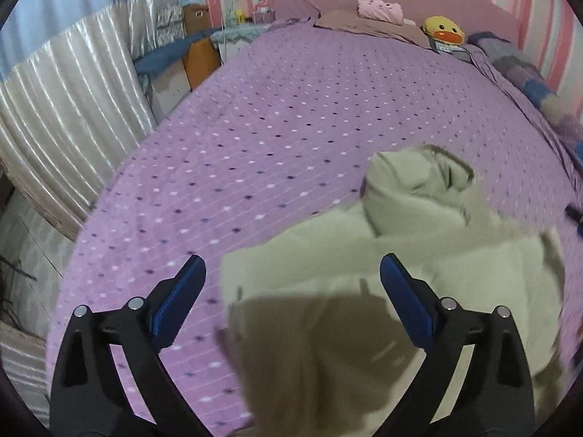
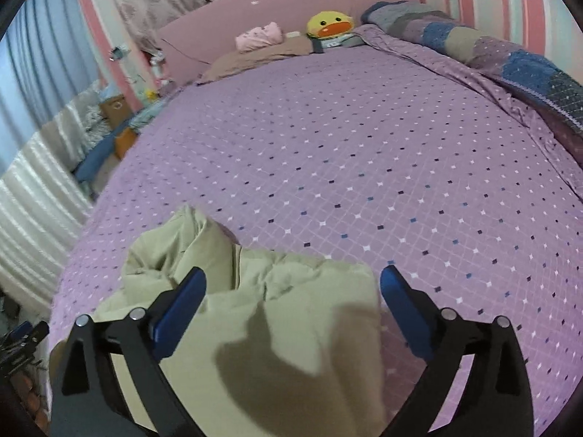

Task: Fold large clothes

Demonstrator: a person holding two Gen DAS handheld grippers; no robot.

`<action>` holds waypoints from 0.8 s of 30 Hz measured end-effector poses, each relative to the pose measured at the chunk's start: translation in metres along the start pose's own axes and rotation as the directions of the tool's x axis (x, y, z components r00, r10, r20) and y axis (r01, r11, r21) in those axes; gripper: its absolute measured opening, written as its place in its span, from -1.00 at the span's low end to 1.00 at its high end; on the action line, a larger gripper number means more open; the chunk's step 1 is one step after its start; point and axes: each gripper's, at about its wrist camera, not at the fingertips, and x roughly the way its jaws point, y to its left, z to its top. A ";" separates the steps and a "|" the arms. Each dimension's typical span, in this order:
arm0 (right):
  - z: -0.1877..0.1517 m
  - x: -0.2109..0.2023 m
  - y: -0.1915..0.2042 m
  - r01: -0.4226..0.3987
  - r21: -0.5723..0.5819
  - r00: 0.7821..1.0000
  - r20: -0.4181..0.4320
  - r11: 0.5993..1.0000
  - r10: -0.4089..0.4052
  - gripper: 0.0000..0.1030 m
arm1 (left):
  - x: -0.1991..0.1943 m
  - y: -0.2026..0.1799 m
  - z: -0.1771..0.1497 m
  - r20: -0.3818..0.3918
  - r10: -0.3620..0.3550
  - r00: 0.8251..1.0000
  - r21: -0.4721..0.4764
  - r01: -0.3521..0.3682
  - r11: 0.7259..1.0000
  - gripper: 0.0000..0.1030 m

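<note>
Beige garment [image 1: 419, 255] lies on the bedspread [image 1: 291, 116], apparently released, both grippers' fingers apart.

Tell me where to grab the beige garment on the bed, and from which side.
Grip the beige garment at its squared far corner, coming from above with the right gripper, now open. That edge lies flat and free on the purple bedspread; the bunched hump on the left offers no clean edge.

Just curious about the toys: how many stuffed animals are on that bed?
1: a yellow duck plush at the head of the bed, beside a pink bundle. Others may be hidden.
</note>
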 end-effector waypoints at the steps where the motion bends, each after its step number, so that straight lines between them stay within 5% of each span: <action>1: -0.001 0.007 0.006 0.028 -0.007 1.000 -0.009 1.000 -0.028 0.87 | 0.010 -0.006 0.006 -0.008 0.004 1.000 -0.013 -0.004 1.000 0.86; 8: -0.034 0.032 0.032 0.004 -0.136 0.998 0.067 0.991 0.005 0.87 | 0.068 -0.018 0.003 0.031 0.118 0.993 0.010 -0.119 0.993 0.86; 10: -0.047 0.036 0.034 0.052 -0.195 0.994 0.107 0.979 -0.032 0.95 | 0.080 -0.011 -0.007 0.037 0.138 0.990 -0.004 -0.138 0.990 0.86; 14: -0.064 0.037 0.021 0.012 -0.198 0.989 0.147 0.980 0.017 0.96 | 0.093 0.007 -0.028 0.057 0.078 0.995 -0.080 -0.073 0.994 0.91; 19: -0.075 0.042 -0.004 -0.123 -0.142 0.974 0.170 0.982 0.147 0.97 | 0.096 0.006 -0.041 0.130 0.082 0.988 -0.107 -0.068 0.992 0.94; 24: -0.078 0.058 -0.004 -0.153 -0.128 0.973 0.155 0.980 0.172 0.97 | 0.104 0.003 -0.046 0.155 0.073 0.985 -0.125 -0.054 0.991 0.94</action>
